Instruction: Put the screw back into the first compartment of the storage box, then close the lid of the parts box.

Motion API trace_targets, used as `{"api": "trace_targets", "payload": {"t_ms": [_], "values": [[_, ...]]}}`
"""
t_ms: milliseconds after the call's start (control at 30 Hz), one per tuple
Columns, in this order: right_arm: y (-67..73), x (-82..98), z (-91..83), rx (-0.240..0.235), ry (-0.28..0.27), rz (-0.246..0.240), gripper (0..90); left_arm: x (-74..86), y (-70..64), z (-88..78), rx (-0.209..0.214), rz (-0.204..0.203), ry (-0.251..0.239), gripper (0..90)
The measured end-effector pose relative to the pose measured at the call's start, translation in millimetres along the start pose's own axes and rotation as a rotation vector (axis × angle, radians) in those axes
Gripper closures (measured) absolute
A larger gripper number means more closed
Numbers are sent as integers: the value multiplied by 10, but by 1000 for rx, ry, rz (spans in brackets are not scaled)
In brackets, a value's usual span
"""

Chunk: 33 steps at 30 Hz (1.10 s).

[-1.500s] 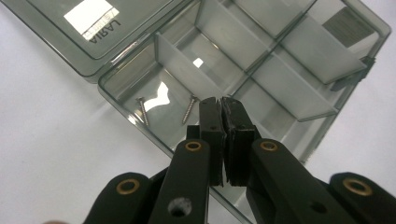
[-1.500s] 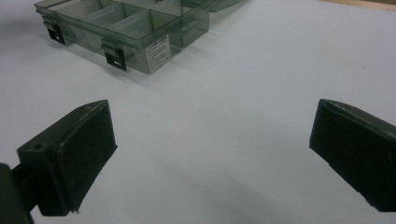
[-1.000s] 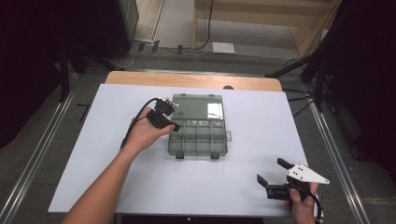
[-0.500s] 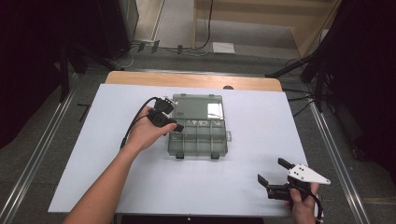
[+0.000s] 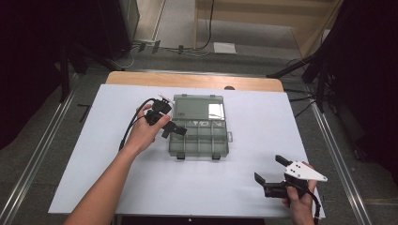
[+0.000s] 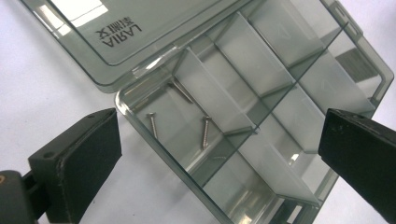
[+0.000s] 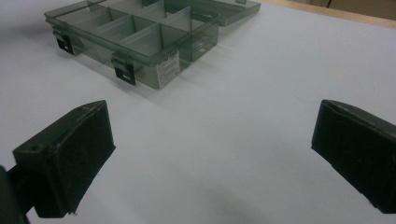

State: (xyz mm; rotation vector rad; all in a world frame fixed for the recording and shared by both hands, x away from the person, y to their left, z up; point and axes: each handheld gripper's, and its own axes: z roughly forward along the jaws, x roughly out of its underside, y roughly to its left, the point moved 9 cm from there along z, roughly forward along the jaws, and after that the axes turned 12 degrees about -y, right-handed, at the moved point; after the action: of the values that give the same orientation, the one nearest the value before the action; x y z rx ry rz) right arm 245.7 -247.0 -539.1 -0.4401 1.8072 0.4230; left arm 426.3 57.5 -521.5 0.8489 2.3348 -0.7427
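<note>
Nearest the person, the right hand-held gripper [image 5: 271, 177] rests low over the white tabletop [image 5: 117, 178] at its near right corner, jaws spread wide apart with nothing between them. Farther in, at the middle of the tabletop, lies a smoke-grey transparent organizer box [image 5: 199, 138], its lid [image 5: 198, 107] folded open flat on the far side and two dark latches on its near wall. Dividers split the tray into small compartments; the corner compartment by the hinge holds three small screws [image 6: 180, 116]. The left hand-held gripper [image 5: 170, 130] hovers over the box's left edge, jaws parted wide, straddling that corner and gripping nothing.
</note>
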Motion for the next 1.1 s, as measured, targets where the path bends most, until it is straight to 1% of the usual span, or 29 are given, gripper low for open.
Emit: {"api": "trace_targets", "payload": {"t_ms": [33,67,100,133,200,233,267,400,500,533,667,733,767,800,933,1033,1100], "values": [[13,-17,16,-3,-1,3,0,-8,14,-5,-4,-2,-10,0],[20,-30,32,-5,2,0,0,-17,14,-6,-1,-15,-21,0],[33,-46,54,-9,0,3,0,-23,26,-4,-10,-26,-27,0],[41,-59,71,-10,3,2,0,-20,49,-5,-24,-23,-24,0],[52,-84,112,-11,8,-1,0,-11,45,8,-19,-25,-18,0],[64,-94,132,-15,12,0,0,-13,56,12,-31,-19,-21,0],[71,-103,154,-18,15,-1,0,-16,59,12,-29,-13,-23,0],[78,-141,246,-22,23,17,0,-44,62,3,-11,-23,-48,0],[69,-187,332,-17,26,23,0,-50,84,4,-18,-16,-52,0],[71,-208,365,-21,26,24,0,-59,89,8,-19,-21,-62,0],[72,-319,502,-27,19,26,0,-71,128,8,-19,-32,-75,0],[67,-379,572,-31,16,27,0,-77,141,11,-15,-42,-82,0],[63,-408,609,-30,14,30,0,-76,145,11,-5,-43,-81,0],[69,-431,640,-36,18,41,0,-77,145,10,2,-48,-84,0],[51,-498,772,-49,19,57,0,-94,163,6,-2,-42,-98,0],[23,-529,852,-45,25,64,0,-92,184,24,-4,-43,-98,0],[-11,-554,910,-43,24,66,0,-89,195,43,-7,-51,-98,0]]}}
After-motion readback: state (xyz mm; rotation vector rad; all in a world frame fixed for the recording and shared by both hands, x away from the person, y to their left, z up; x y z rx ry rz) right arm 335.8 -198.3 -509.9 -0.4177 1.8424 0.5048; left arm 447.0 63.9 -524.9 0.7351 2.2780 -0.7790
